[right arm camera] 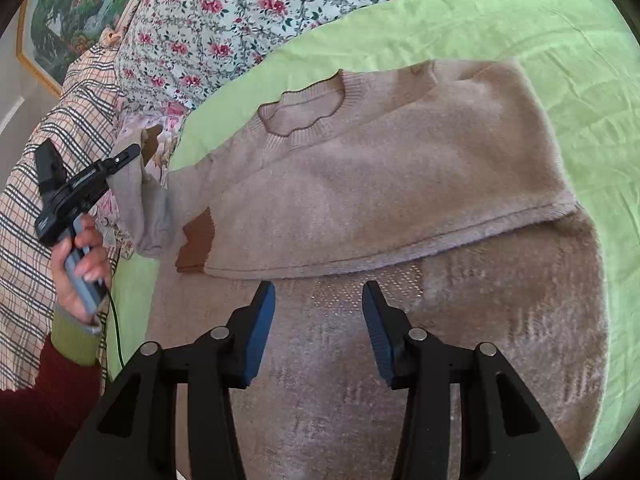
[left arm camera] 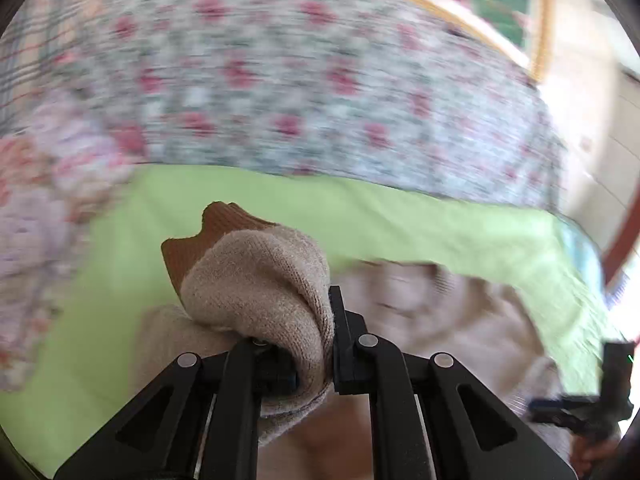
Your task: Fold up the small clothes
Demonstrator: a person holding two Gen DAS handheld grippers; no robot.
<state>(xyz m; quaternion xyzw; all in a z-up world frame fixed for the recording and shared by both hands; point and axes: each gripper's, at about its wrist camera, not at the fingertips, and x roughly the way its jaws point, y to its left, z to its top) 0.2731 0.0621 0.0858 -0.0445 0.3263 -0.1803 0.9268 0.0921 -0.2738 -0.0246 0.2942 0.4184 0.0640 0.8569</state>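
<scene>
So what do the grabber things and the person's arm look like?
Both grippers, the right gripper and the left gripper, are black plastic with silver rivets and triangular cut-outs. The right gripper's pads are blue. The left hand grips a grey-blue handle trailing a thin dark cable, and its sleeve is maroon with a green cuff.

My beige sweater (right arm camera: 380, 184) is soft, fuzzy knit with ribbed brown cuffs (left arm camera: 224, 224). It lies on smooth, matt green cotton sheet (right arm camera: 540, 32). My right gripper (right arm camera: 319, 312) is matt black plastic with blue rubbery pads (right arm camera: 262, 332) and shiny metal rivets (right arm camera: 220, 333).
</scene>
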